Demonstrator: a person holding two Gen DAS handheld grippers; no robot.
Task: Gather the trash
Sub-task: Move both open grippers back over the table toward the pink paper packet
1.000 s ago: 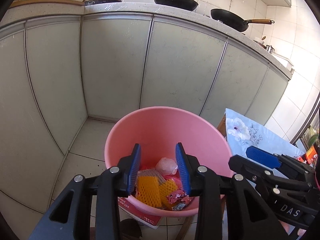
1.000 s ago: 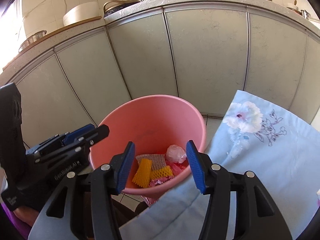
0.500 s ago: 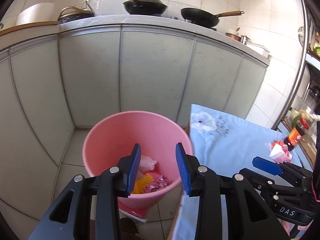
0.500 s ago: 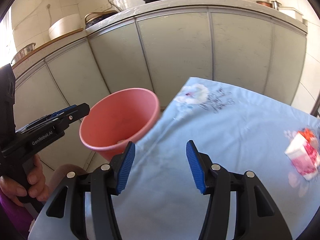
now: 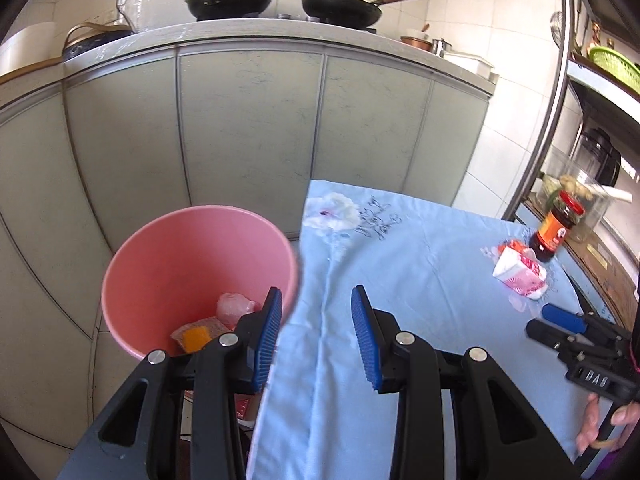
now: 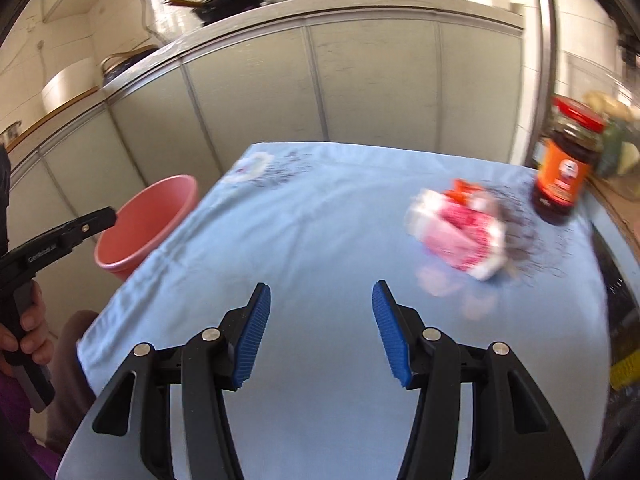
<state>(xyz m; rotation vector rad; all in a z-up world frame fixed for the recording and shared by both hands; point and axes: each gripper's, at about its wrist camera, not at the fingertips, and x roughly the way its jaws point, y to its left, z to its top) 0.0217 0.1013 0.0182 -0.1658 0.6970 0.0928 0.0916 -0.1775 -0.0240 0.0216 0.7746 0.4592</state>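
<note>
Both grippers are spread and hold nothing: the left (image 5: 316, 336) over the table's (image 5: 420, 280) left edge beside the bin (image 5: 192, 256), the right (image 6: 320, 328) above bare cloth mid-table; a crumpled pink-and-white packet (image 6: 460, 236) lies near the far right corner, just beside a jar (image 6: 564, 168).

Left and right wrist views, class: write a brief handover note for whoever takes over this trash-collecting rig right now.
Left gripper: open, empty, over the table edge beside the pink bin.
Right gripper: open, empty, above the blue tablecloth.
Done: several scraps, including orange foam netting, lie in the bin.
Left: the pink-and-white wrapper lies on the cloth beside the sauce jar; pick it up and bin it.
</note>
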